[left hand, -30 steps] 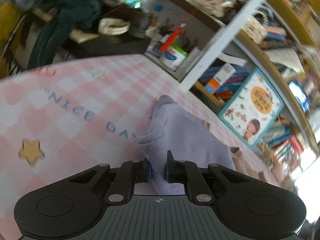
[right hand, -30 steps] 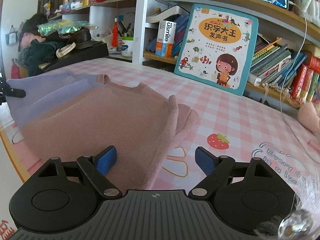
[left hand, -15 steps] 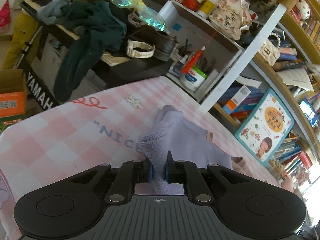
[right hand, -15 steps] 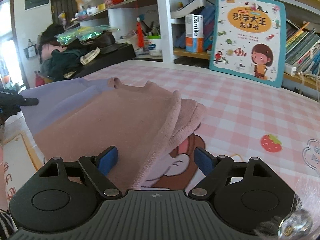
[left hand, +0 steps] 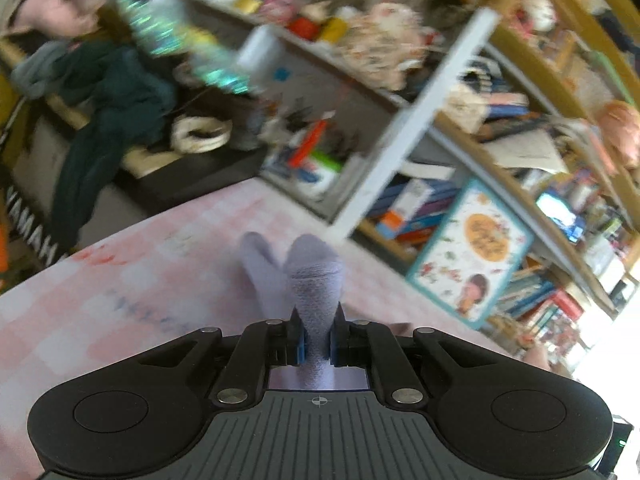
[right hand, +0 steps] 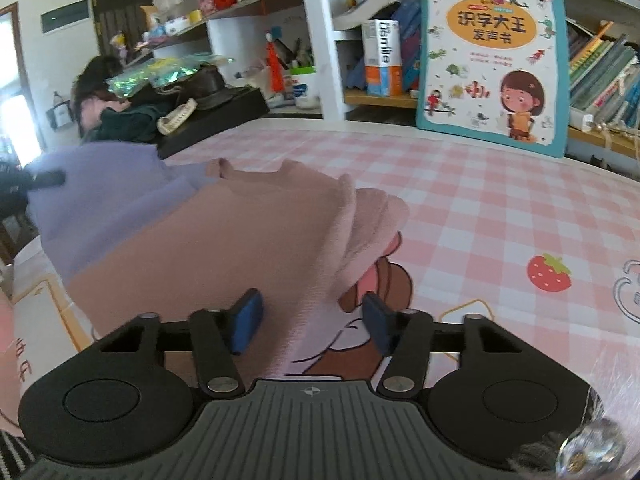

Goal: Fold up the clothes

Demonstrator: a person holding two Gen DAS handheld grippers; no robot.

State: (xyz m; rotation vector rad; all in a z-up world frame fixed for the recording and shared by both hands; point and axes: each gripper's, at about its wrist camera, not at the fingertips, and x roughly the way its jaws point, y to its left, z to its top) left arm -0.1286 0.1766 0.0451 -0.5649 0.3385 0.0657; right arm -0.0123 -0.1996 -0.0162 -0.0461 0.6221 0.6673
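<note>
A garment, lilac at one end [right hand: 108, 196] and dusty pink at the other [right hand: 224, 252], lies on the pink checked table cover [right hand: 480, 208]. My left gripper [left hand: 317, 340] is shut on the lilac end [left hand: 316, 284] and holds it up off the table; it also shows at the far left of the right wrist view [right hand: 44, 179]. My right gripper [right hand: 310, 320] is open, its blue pads on either side of the pink edge, which lies between them unclamped.
Shelves with books and clutter [right hand: 600, 68] stand behind the table. A children's book [right hand: 494, 60] leans against them. A black stand with dark clothes [right hand: 168, 120] is at the table's left end. A strawberry print [right hand: 547, 272] marks the cover at right.
My left gripper has lifted and turned with the lilac end, which now stands bunched upright. My right gripper has narrowed and moved in, so the pink edge lies between its pads.
</note>
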